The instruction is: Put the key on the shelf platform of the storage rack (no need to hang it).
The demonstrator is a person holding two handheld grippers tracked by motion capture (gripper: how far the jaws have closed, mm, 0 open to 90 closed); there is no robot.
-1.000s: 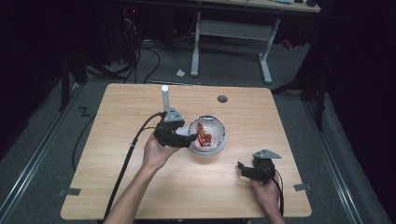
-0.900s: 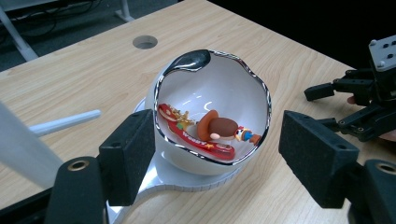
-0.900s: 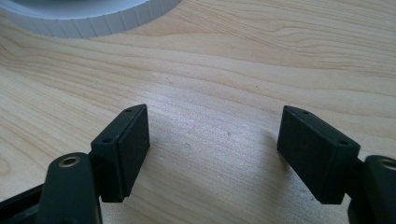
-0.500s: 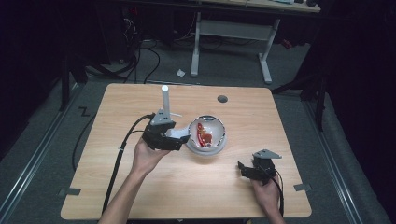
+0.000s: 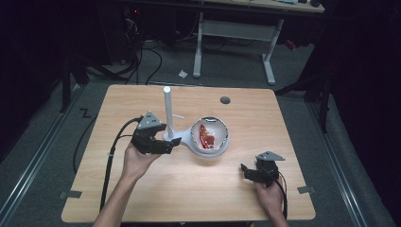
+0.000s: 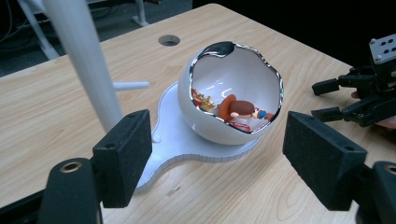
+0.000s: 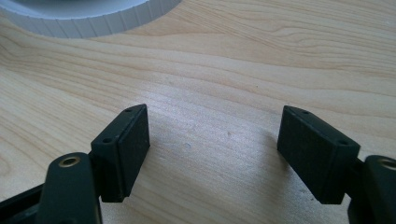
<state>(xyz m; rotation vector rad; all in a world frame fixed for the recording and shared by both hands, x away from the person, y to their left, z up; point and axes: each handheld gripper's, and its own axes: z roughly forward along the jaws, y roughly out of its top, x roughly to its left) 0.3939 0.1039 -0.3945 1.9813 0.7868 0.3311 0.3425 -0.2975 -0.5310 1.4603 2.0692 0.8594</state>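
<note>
Egg-shaped shell (image 6: 233,93) rim hiding half the figurine (image 6: 236,109), blurry

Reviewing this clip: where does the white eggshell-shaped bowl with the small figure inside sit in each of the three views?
High view: bowl at table centre, right of the white post.
Left gripper view: bowl upper centre, beyond the open jaws.
Right gripper view: bowl not in frame.
Shared landmark: the white base plate.

left tongs (image 5: 171,143) beside white stand (image 5: 170,137); bowl (image 5: 210,135) centre.
</note>
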